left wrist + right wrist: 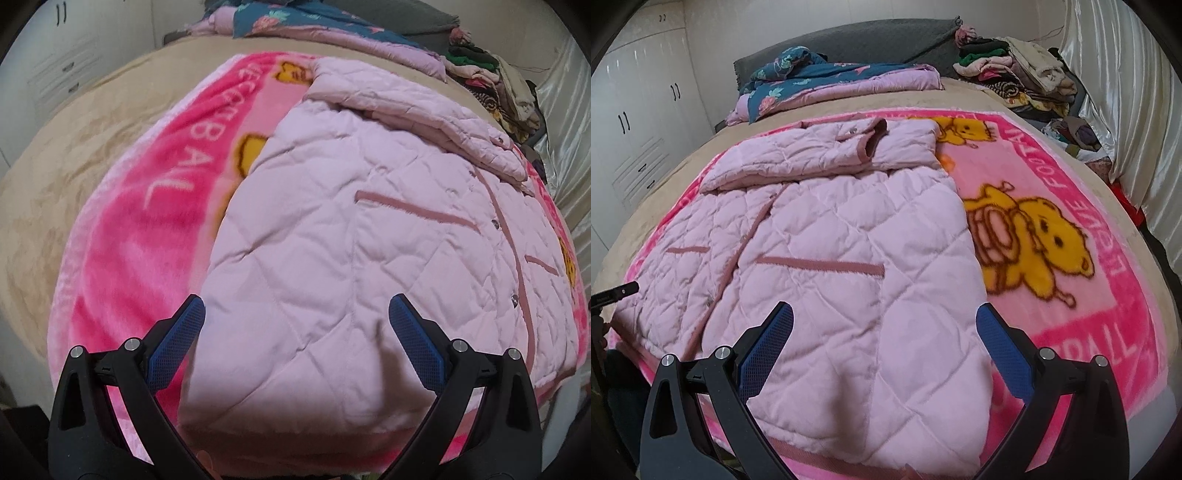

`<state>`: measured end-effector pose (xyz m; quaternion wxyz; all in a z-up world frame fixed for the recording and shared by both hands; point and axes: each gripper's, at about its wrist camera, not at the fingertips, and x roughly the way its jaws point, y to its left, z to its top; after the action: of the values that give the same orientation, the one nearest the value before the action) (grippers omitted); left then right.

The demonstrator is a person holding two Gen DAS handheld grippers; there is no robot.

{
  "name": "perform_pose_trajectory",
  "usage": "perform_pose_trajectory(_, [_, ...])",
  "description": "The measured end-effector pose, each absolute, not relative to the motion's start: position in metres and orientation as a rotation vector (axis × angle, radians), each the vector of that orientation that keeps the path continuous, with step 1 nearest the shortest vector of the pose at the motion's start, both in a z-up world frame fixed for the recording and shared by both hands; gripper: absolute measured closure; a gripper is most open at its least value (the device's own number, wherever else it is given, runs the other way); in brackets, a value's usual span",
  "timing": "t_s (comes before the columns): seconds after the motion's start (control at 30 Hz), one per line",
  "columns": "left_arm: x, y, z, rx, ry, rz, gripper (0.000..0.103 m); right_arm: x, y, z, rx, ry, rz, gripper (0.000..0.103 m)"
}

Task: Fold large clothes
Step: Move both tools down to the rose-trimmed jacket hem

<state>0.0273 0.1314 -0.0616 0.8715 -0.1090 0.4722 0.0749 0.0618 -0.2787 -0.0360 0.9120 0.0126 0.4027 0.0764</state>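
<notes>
Left wrist view, quilted jacket [332, 258] beneath spread left gripper [295, 314] fingers

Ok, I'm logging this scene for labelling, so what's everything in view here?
quilted jacket: one, pale pink, spread on the blanket, sleeves folded across its top
bear blanket: one, hot pink, over the bed
bed cover: one, beige, underneath
floral quilt: one, navy and lilac, at the bed's head
clothes pile: one, mixed colours, far right corner
wardrobe: one, white, left
curtain: one, cream, right
left gripper: open, over the hem
right gripper: open, over the hem
</notes>
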Motion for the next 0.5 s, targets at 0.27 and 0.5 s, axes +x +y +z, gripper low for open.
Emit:
perform_pose_trajectory(0.27, [0.021,0.147,-0.078,-0.331,1.070,0.111,0.009,0.051,-0.288,-0.058,0.030,0.904,0.160,0.004])
perform_pose_trajectory(0.5, [0.019,0.142,-0.084,-0.335,1.102,0.068,0.009,0.038,-0.304,-0.080,0.081,0.964,0.156,0.004])
